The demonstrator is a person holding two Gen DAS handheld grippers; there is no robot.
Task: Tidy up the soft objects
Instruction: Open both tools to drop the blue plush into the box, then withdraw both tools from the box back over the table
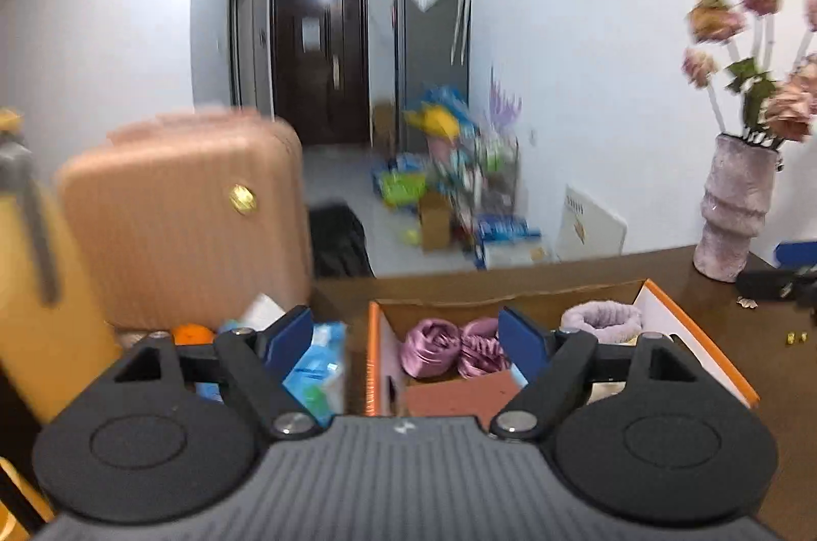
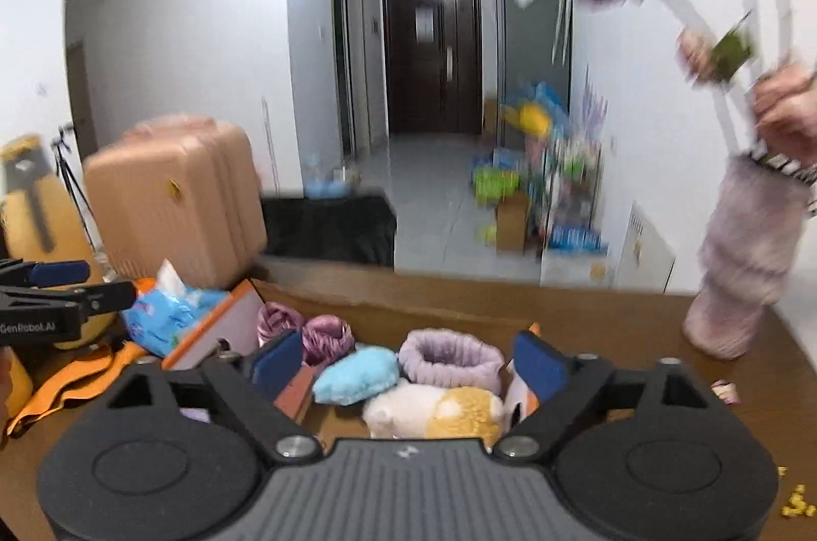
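Note:
An orange-edged cardboard box (image 1: 699,336) sits on the brown table. In it lie two pink satin scrunchies (image 1: 429,344) and a lilac fluffy band (image 1: 605,321). The right wrist view shows the same box (image 2: 214,326) with the scrunchies (image 2: 327,334), a blue plush (image 2: 357,375), the lilac band (image 2: 452,359) and a white and tan plush (image 2: 439,410). My left gripper (image 1: 408,339) is open and empty above the box's left wall. My right gripper (image 2: 408,365) is open and empty above the box. The left gripper also shows at the left of the right wrist view (image 2: 76,285).
A blue tissue pack (image 1: 319,367) lies left of the box, next to an orange cloth (image 2: 66,382). A pink suitcase (image 1: 178,224) stands behind. A fuzzy vase with flowers (image 1: 735,209) stands at the table's far right. A hallway with clutter lies beyond.

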